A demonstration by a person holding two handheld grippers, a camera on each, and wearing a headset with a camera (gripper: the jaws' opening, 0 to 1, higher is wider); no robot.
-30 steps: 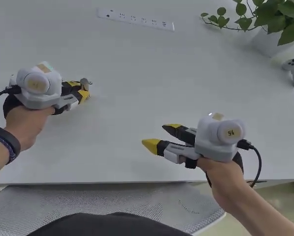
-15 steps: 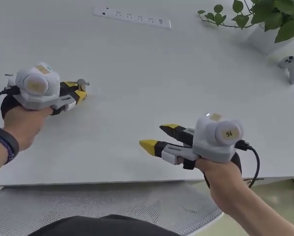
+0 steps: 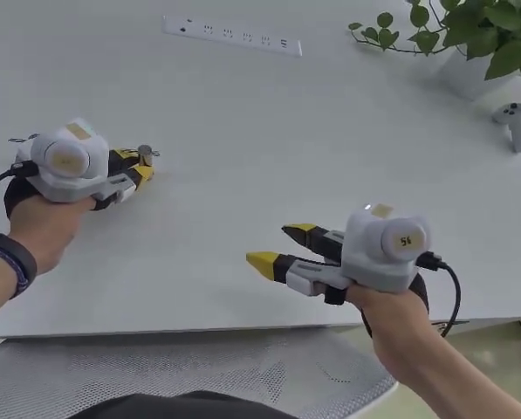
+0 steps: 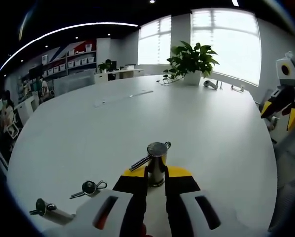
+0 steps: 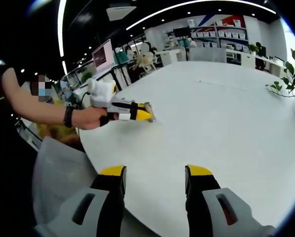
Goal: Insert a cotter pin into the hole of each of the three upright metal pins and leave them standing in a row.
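My left gripper (image 3: pixel 143 168) is shut on a short metal pin (image 3: pixel 144 153) at the table's left side. In the left gripper view that pin (image 4: pixel 157 160) stands upright between the yellow fingertips, with a cotter pin (image 4: pixel 145 157) through its head. Two more metal pins sit to its left: one (image 4: pixel 89 187) carries a cotter pin, and the outer one (image 4: pixel 47 210) looks tilted at the fisheye edge. My right gripper (image 3: pixel 276 247) hovers open near the front edge with nothing between its fingers. The right gripper view shows its own open jaws and the left gripper (image 5: pixel 140 113) on the pin far ahead.
A white power strip (image 3: pixel 231 35) lies at the back of the white table (image 3: pixel 269 140). A potted plant (image 3: pixel 469 30) and a white controller (image 3: pixel 515 122) stand at the back right. A mesh chair seat (image 3: pixel 199 371) is below the front edge.
The view has shifted a little. Both grippers have kept their places and their states, the left still shut on the pin.
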